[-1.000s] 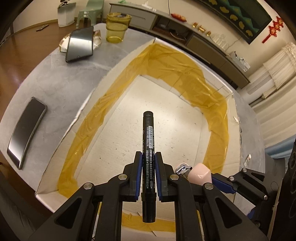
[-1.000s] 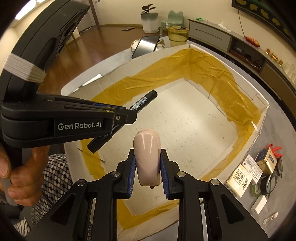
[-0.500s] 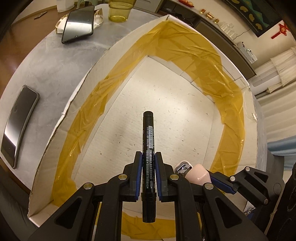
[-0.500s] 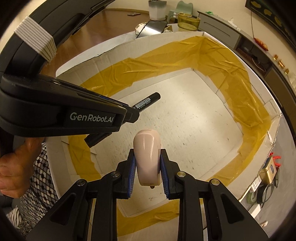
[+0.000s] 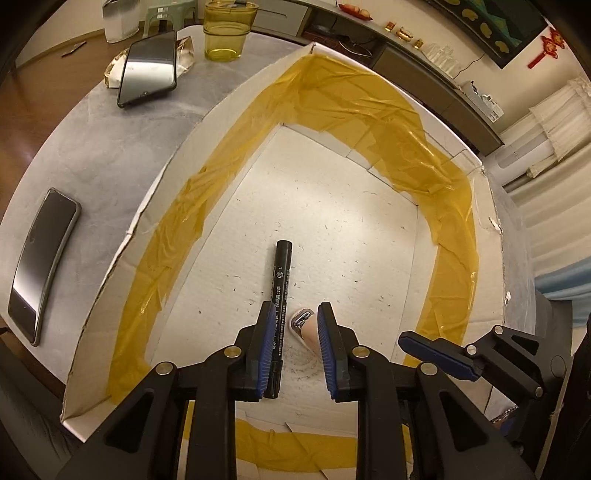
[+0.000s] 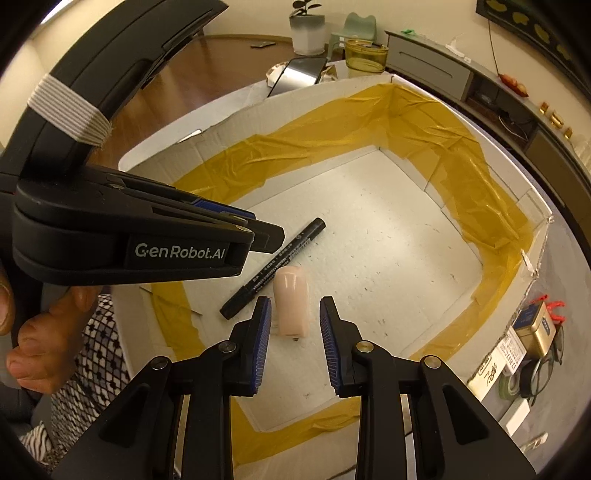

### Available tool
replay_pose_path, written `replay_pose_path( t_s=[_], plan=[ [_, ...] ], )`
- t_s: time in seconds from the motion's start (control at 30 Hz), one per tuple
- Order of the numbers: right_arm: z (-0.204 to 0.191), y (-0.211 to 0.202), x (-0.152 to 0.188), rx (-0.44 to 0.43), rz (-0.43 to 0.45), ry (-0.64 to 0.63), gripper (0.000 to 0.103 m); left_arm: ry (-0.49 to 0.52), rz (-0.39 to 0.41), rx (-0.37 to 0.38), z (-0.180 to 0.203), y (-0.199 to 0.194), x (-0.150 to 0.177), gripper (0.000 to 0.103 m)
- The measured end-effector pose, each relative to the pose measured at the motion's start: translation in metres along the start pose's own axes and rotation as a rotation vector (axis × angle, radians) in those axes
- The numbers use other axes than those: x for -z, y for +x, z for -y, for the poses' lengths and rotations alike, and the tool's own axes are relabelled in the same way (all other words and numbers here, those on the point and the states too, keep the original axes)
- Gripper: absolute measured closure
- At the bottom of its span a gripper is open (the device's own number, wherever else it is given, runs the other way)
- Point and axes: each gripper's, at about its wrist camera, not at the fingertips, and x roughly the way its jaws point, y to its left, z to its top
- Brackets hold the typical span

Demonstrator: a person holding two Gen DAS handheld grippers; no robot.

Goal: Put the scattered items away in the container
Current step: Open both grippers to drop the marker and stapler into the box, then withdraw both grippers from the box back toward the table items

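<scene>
- Grey tabletop (image 5: 110,155), far left: dark smartphone (image 5: 40,266) lying flat; a second phone (image 5: 147,70) propped on a clear wrapped object; yellow translucent cup (image 5: 227,31) behind it.
- White cardboard box (image 5: 147,229), inner walls lined with yellow tape, takes up most of both views.
- Left gripper (image 5: 293,350): fingers spread wide, gripping nothing. It hangs over the near part of the box floor.
- Black marker (image 5: 281,288) lies flat on the box floor, cap end pointing far. In the left wrist view its near end sits against the inner face of the left finger; whether they touch, cannot tell.
- Pale pink cylindrical item (image 6: 291,301) with a metal clip end lies on the box floor just right of the marker, close beside it.
- Right gripper (image 6: 295,339): fingers apart, empty, framing the pink item's near end from above.
- Right of the box, on the table: small gold tin (image 6: 535,325), labelled packets, eyeglasses (image 6: 543,373), tape roll.
</scene>
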Motion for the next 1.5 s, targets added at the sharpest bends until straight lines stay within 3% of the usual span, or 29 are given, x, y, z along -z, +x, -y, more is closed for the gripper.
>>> replay_pose_path(
  t_s=[0.4,0.53,0.87,1.5],
  plan=[
    [0.010,-0.048,0.031,-0.040,0.144,0.099,0.074,0.085,0.268,-0.123,0.027,-0.055,0.031,0.074],
    [0.019,-0.064,0.045,-0.068,0.197,0.147,0.074,0.126,0.324,-0.146,0.043,-0.064,0.045,0.073],
    [0.030,-0.099,0.084,-0.098,0.306,0.202,0.071,0.194,0.364,-0.140,0.080,-0.068,0.069,0.069],
    [0.093,-0.125,0.148,-0.109,0.367,0.370,0.071,0.340,0.408,-0.109,0.167,-0.057,0.094,0.069]
  ],
)
